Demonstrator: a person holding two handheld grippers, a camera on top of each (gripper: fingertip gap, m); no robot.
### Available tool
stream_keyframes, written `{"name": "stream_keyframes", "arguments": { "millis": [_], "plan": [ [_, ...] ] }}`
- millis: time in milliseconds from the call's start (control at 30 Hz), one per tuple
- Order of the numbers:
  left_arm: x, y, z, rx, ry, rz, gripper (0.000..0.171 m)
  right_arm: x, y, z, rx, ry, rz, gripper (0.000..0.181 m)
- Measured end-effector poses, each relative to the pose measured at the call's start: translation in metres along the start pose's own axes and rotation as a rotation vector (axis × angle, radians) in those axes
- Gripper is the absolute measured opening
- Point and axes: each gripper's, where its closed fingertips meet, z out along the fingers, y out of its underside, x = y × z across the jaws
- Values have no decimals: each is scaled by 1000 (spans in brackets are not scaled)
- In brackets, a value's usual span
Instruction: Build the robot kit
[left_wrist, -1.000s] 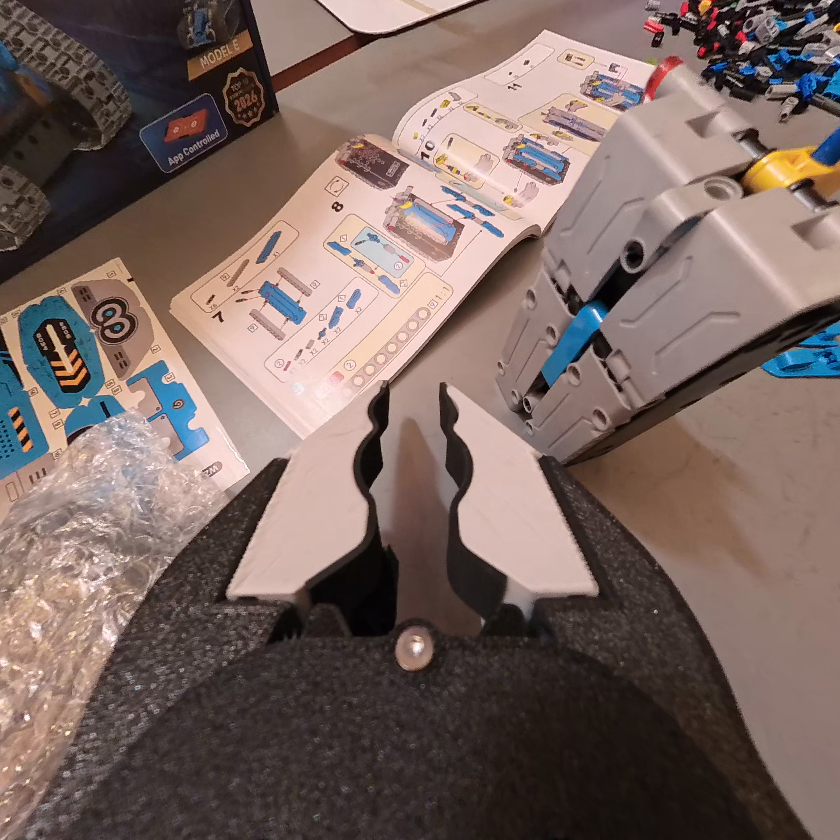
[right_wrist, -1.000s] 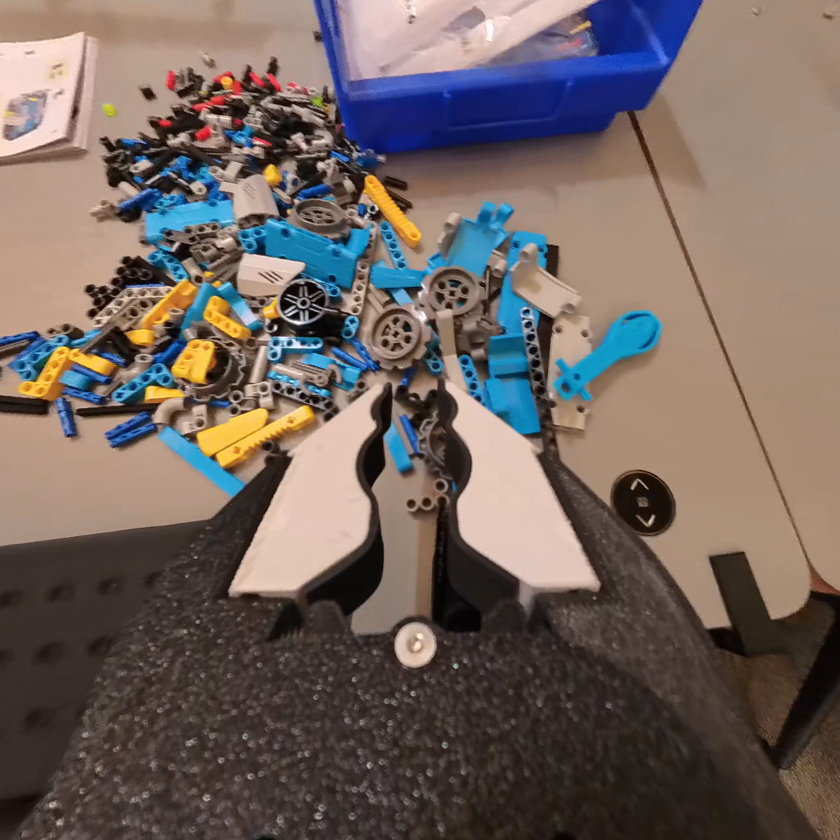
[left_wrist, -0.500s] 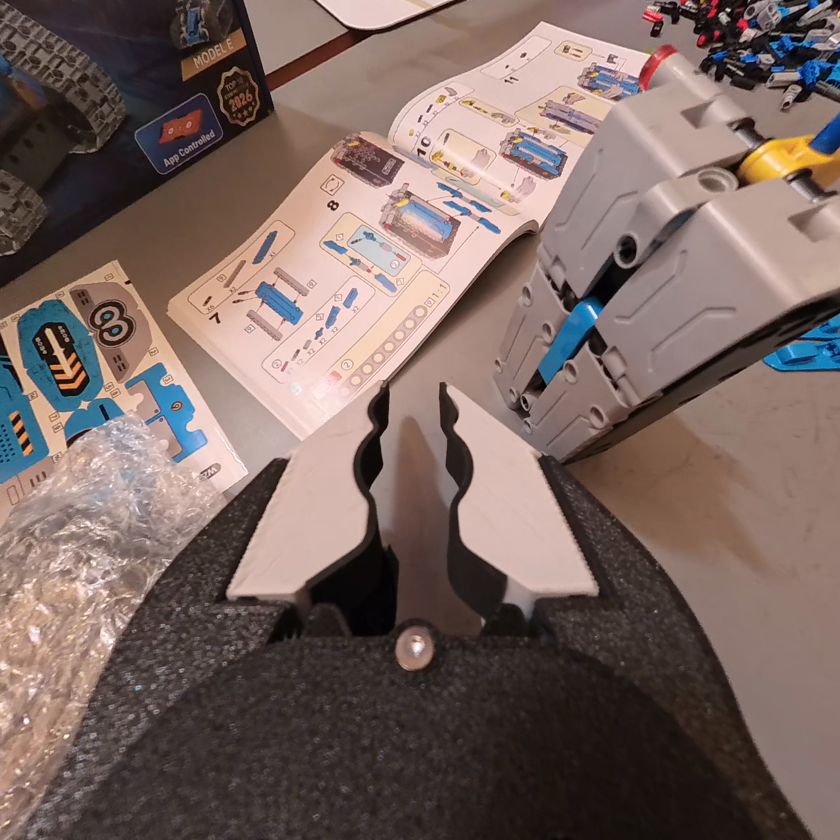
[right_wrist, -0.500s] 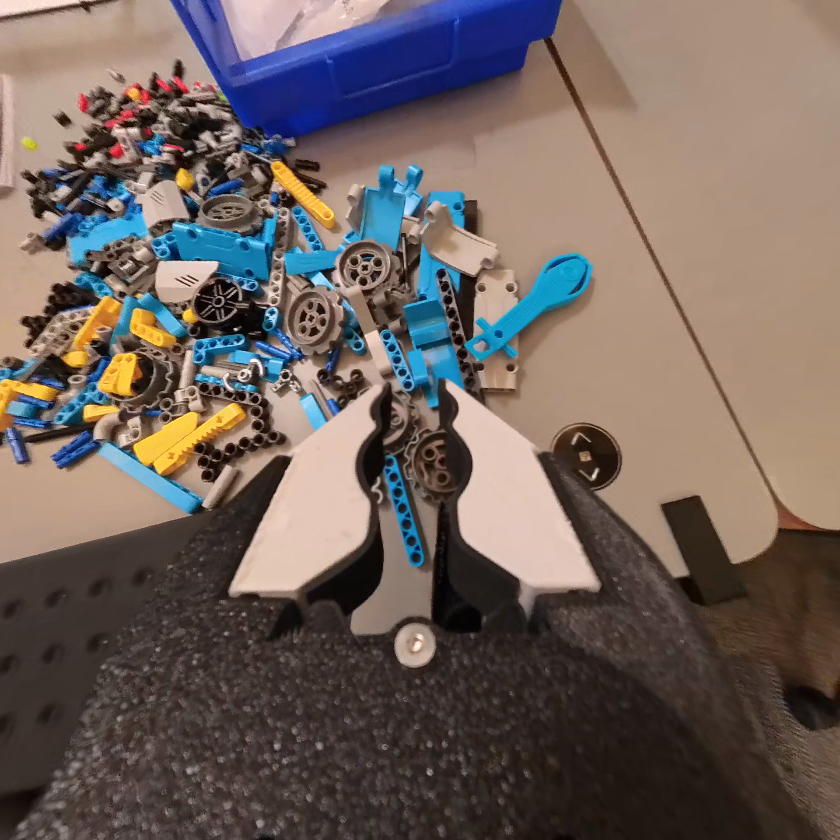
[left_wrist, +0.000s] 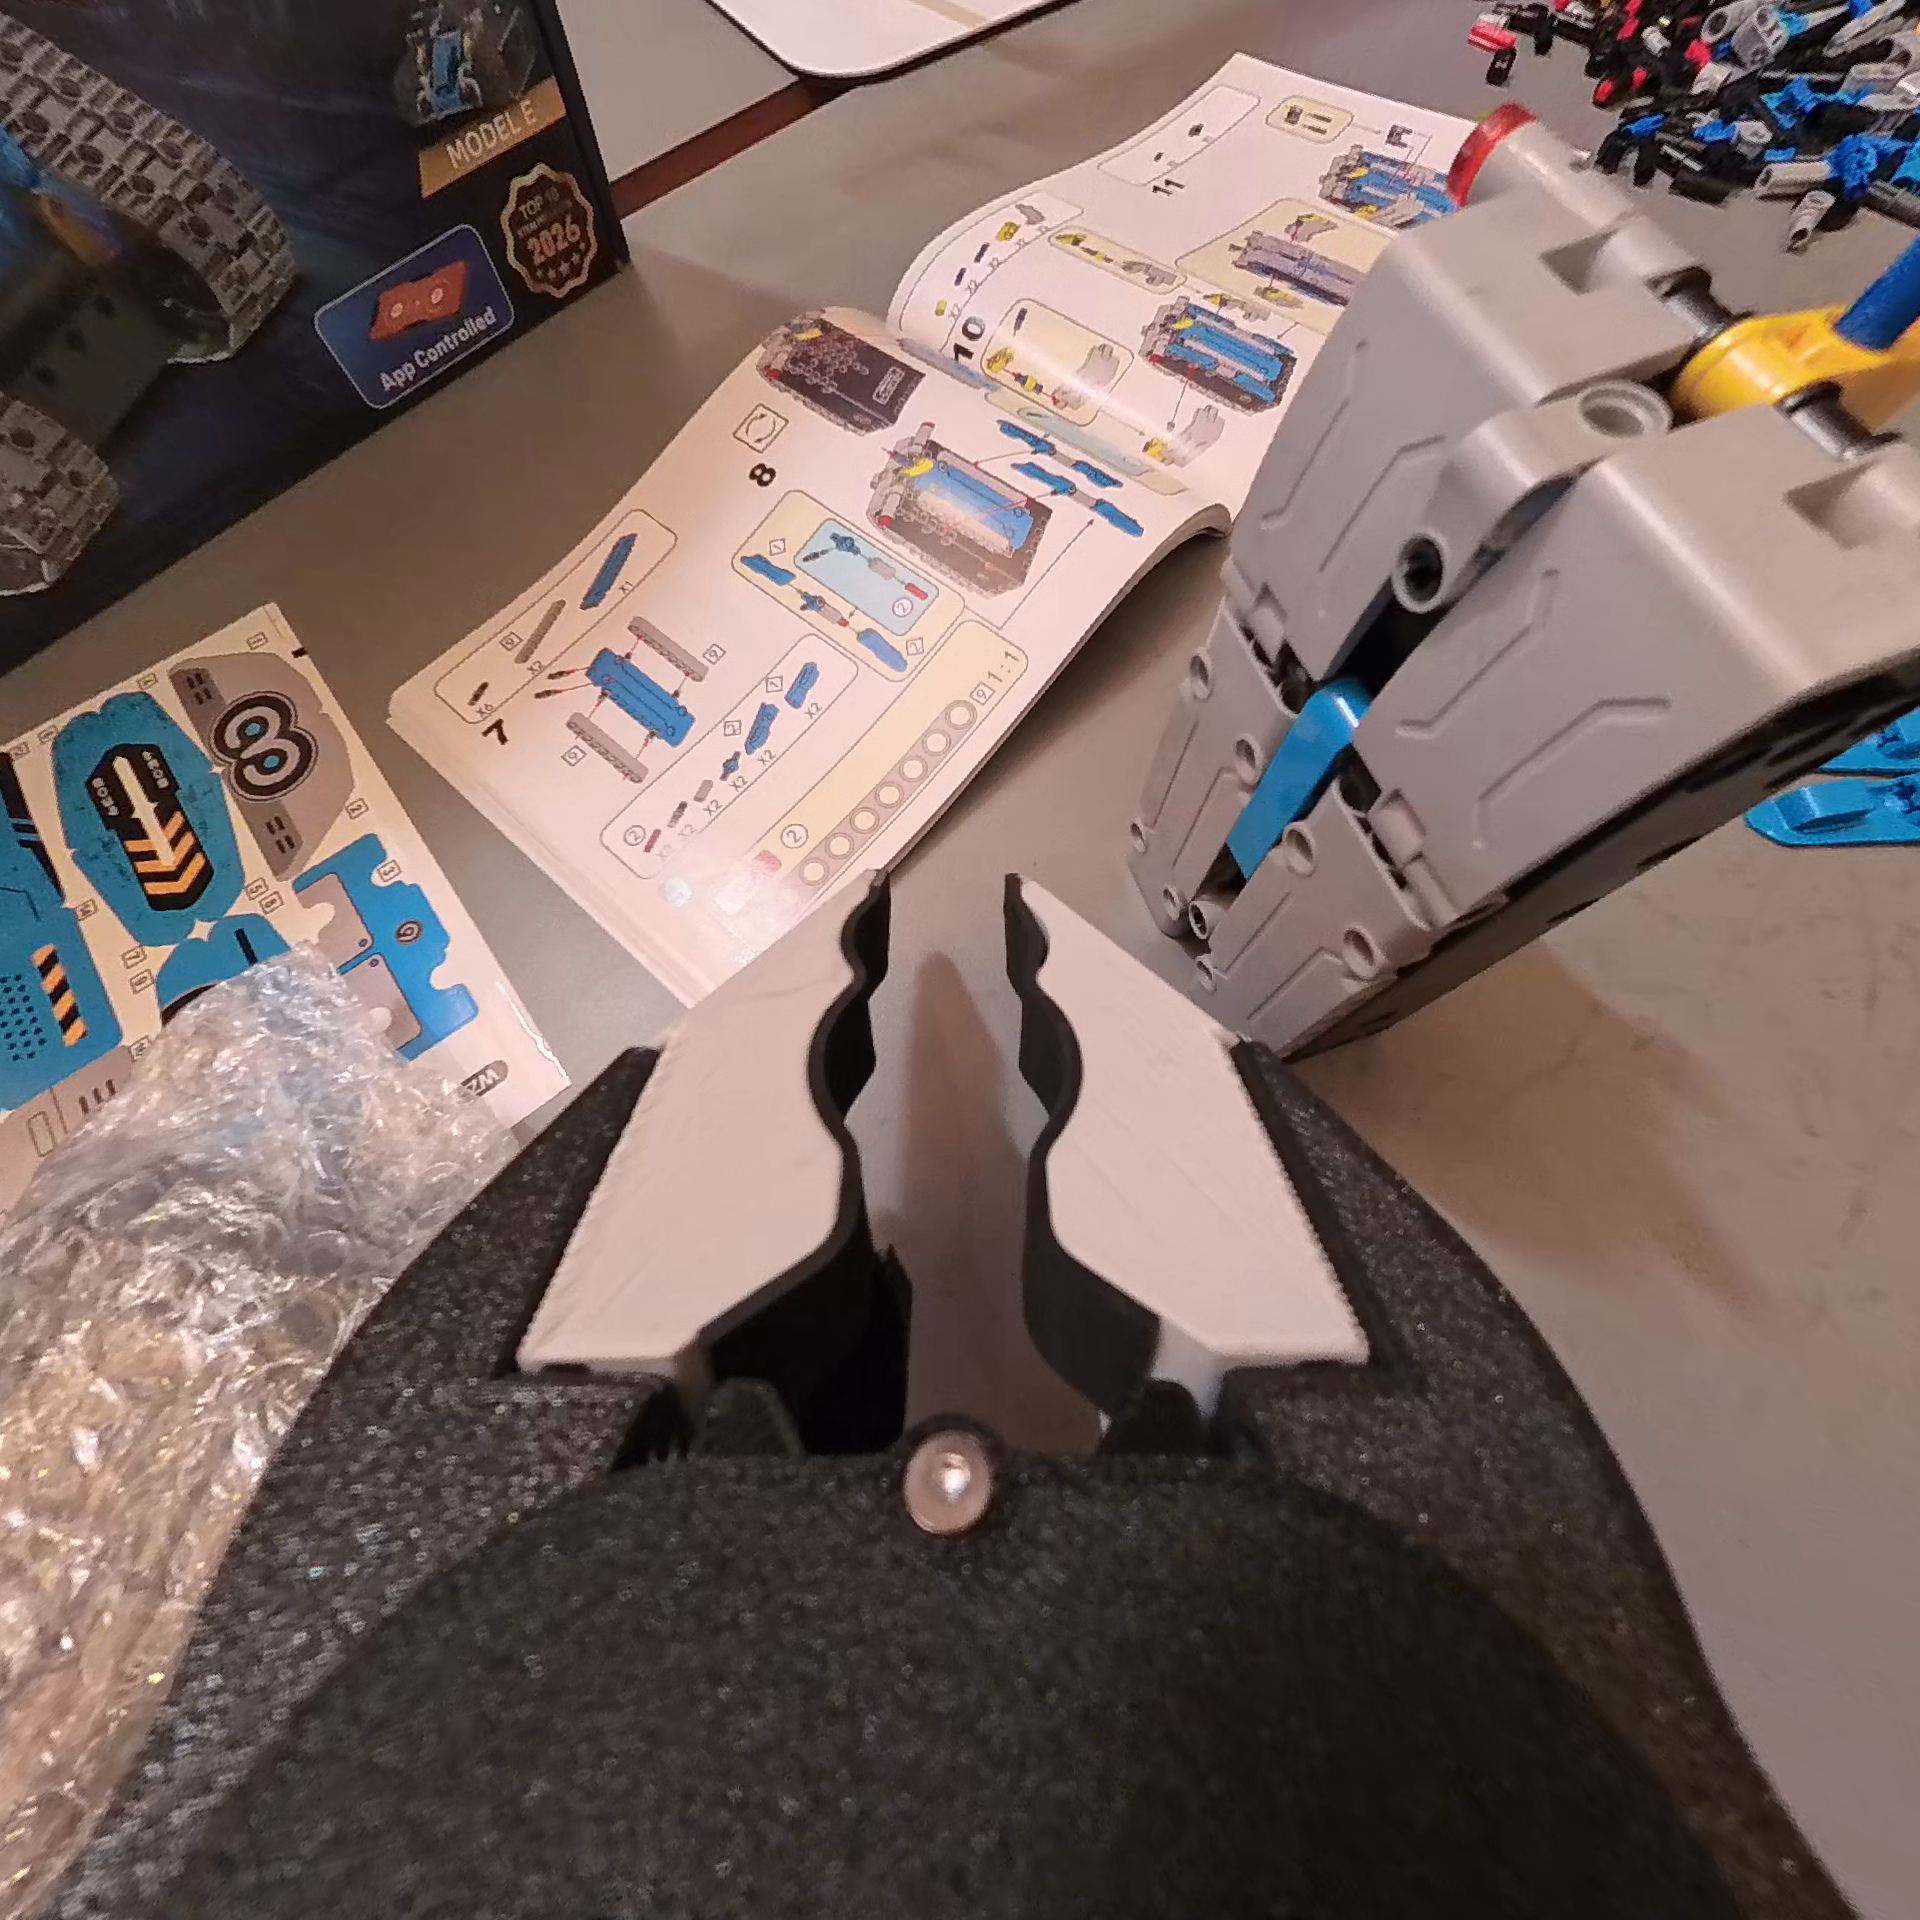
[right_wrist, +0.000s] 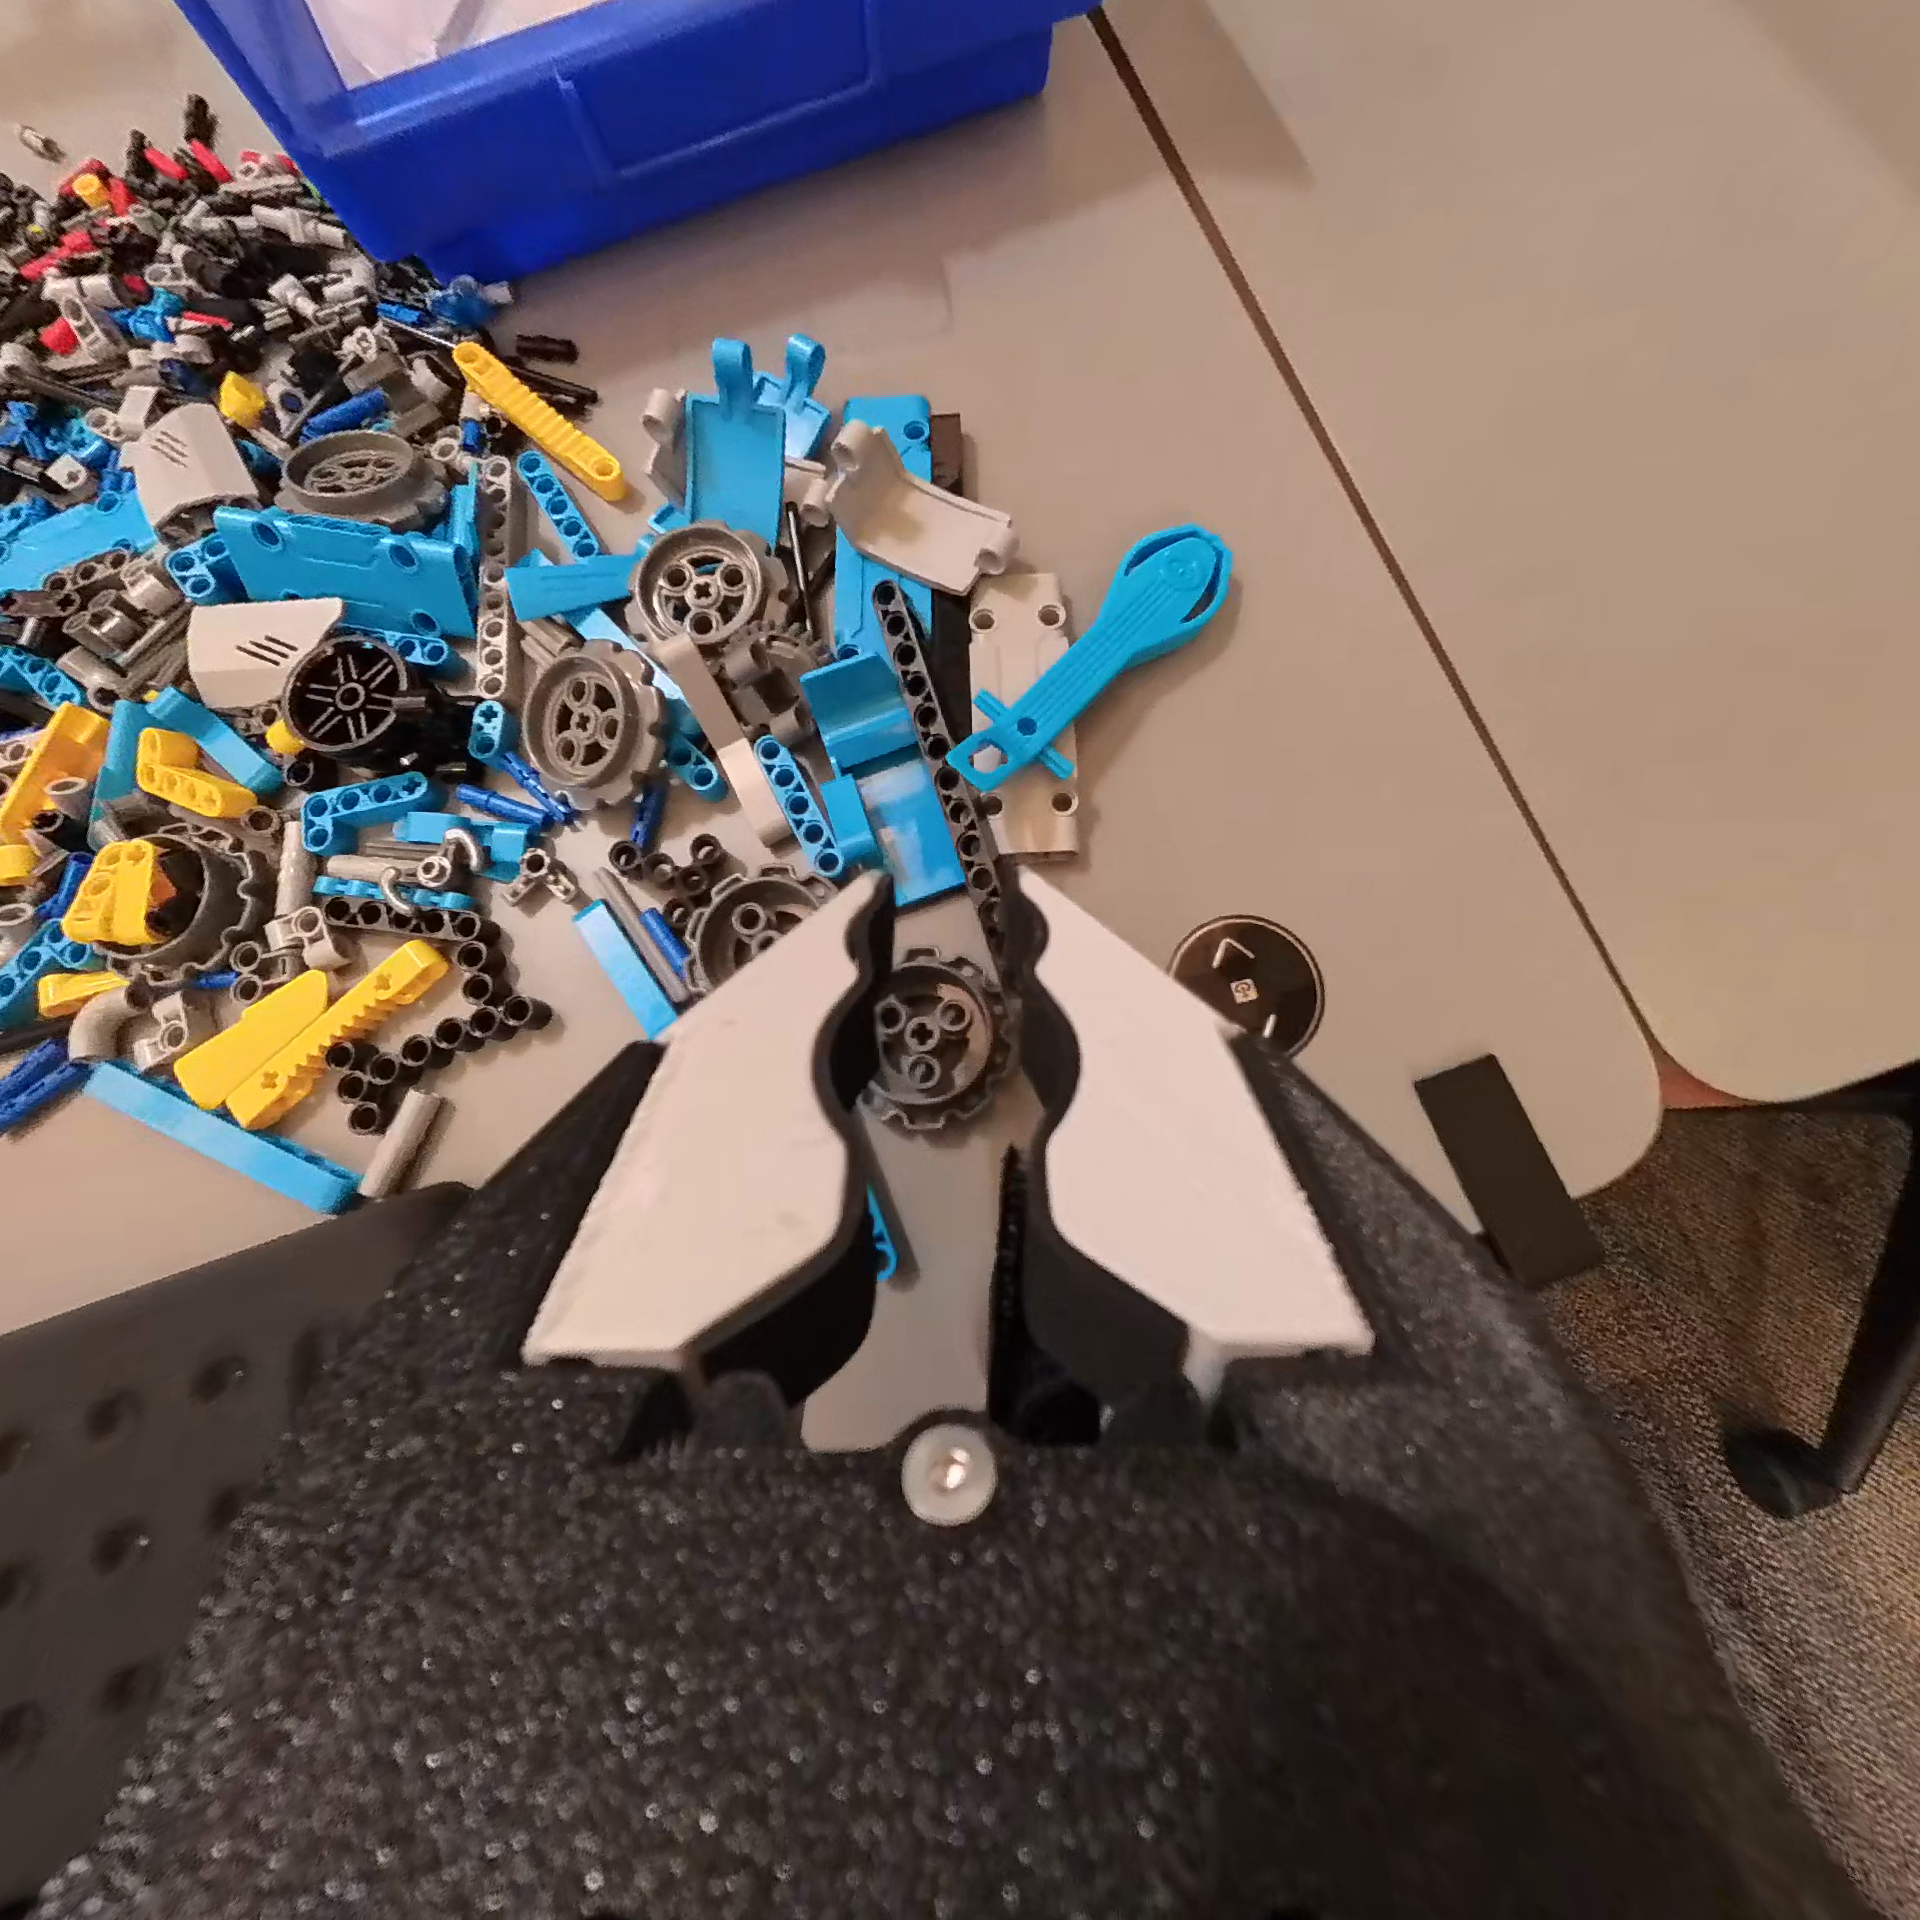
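My left gripper is open and empty, low over the grey table. Its tips are just short of the open instruction booklet. A partly built grey and blue block model stands tilted just to its right, apart from it. My right gripper is open over the near right side of a pile of loose building parts. A dark grey gear wheel lies on the table between its fingers. A long black holed beam runs up from the right fingertip.
A sticker sheet, bubble wrap and the dark kit box lie to the left. A blue bin stands behind the pile. A blue lever tool and a round black button disc sit near the table's front edge. One gripper's finger ends stand about 60 cm off the other's. Between my right fingertips and the round black button disc there is roughly 6 cm.
My right gripper has moved down and to the right over the pile, so the gear wheel now sits between its fingers. The left view has barely shifted.
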Motion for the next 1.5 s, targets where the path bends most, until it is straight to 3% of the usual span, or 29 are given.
{"name": "stream_keyframes", "arguments": {
  "millis": [333, 700, 833, 967, 1167, 1500],
  "plan": [
    [-1, 1, 1, -6, 6, -12, 21, -10, 2, 4, -22, -47, 27, 20],
    [-1, 3, 3, -26, 18, -31, 21, -169, -38, -13, 50, -474, -72, 24],
    [-1, 3, 2, -20, 22, -38, 21, -199, -64, 9, 21, -536, -84, 26],
    [1, 4, 4, -34, 15, -3, 21, -232, -67, 48, -89, -641, -97, 26],
    [3, 5, 4, -38, 14, 18, 21, -233, -59, 76, -75, -505, -174, 26],
    [-2, 4, 5, -35, 64, -92, 21, -234, -58, 89, -71, -447, -255, 24]
  ]
}}
